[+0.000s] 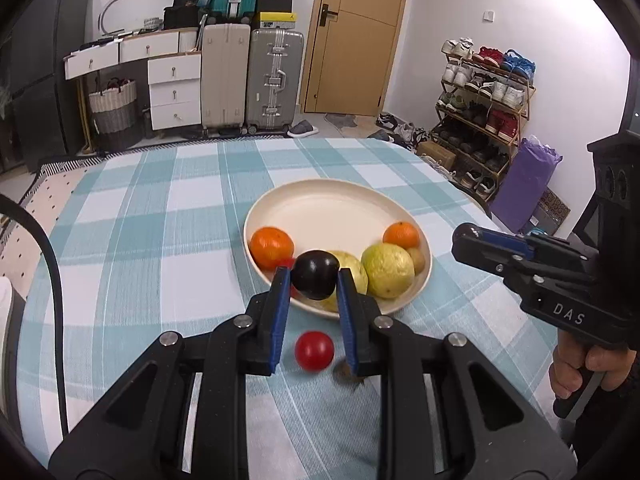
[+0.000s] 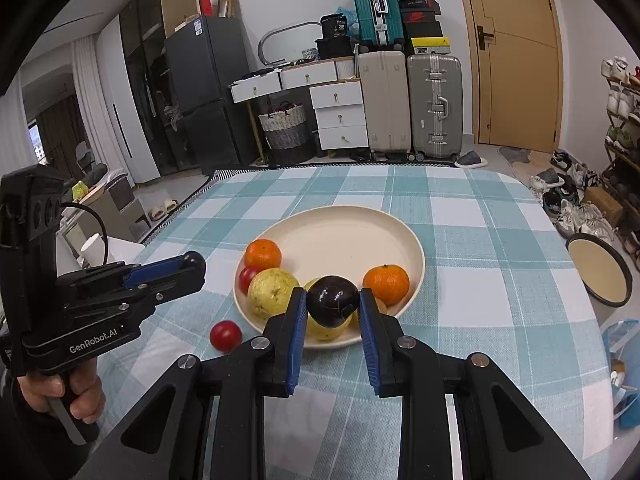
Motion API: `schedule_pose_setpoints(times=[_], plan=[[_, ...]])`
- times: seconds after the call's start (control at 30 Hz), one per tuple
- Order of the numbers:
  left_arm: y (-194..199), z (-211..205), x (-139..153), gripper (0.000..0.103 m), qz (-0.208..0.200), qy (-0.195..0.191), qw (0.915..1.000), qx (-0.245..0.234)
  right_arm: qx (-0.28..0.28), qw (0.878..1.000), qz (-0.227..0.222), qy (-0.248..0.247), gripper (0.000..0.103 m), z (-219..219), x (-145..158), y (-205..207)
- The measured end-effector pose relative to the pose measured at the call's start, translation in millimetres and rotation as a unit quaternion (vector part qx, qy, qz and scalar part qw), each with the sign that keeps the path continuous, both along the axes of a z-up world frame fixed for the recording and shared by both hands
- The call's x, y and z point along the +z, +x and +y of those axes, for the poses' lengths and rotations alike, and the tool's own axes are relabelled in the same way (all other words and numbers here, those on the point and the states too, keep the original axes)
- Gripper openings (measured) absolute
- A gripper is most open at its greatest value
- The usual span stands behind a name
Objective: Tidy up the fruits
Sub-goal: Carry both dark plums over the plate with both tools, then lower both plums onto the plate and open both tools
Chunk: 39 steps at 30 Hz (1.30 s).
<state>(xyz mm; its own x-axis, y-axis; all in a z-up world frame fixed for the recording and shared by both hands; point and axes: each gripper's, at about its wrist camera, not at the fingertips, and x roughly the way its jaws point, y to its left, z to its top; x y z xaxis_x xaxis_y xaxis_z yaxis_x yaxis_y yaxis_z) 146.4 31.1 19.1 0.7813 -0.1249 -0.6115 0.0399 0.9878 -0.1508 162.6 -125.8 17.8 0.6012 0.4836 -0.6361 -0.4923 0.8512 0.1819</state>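
On the checked table [image 1: 140, 240] stands one cream plate [image 1: 320, 208], and the fruits can be counted so: two oranges, the one [image 1: 272, 249] at the left side of the plate and the other [image 1: 401, 235] at the right side; two big yellow-green fruits, one [image 1: 388, 270] near the front rim and a second [image 1: 354, 268] touching it, partly hidden; one small brownish fruit [image 1: 418, 260] against the right rim; two small red fruits, of which one [image 2: 248, 276] lies in the plate beside the left orange and one [image 1: 314, 350] lies on the cloth just in front of the plate; two dark, almost black round fruits, both in the air. The left tool [image 1: 313, 271] is closed narrow on the left dark fruit [image 1: 315, 280], which is pinched between its blue pads over the front rim of the plate; the right tool [image 2: 332, 291] pinches the right dark fruit [image 2: 332, 304] in the same way, also over the front of the plate. Two hands are seen, the right hand [image 1: 588, 364] and the left hand [image 2: 68, 392], each around a handle. Writing: "DAS" on the side of the right tool; "GenRobot.AI" on the side of the left tool. Behind the table stand three suitcases: one teal [image 2: 376, 4] on top, one beige [image 2: 384, 100] and one silver [image 2: 434, 104] on the floor.
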Motion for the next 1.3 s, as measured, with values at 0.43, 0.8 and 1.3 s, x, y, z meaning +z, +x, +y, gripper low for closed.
schedule_pose_setpoints(times=[0.43,0.8,1.3], plan=[[49,-2,-11,0.021,0.01,0.01,0.9999,0.004,-0.005,1.0,0.015,-0.001,0.026,5,-16,45],[87,-6,-30,0.021,0.027,0.004,0.9996,0.002,-0.009,1.0,0.028,0.0,0.026,12,-30,63],[92,-3,-39,0.03,0.037,0.0,0.9993,0.008,-0.013,1.0,0.023,0.002,0.049,15,-27,64]])
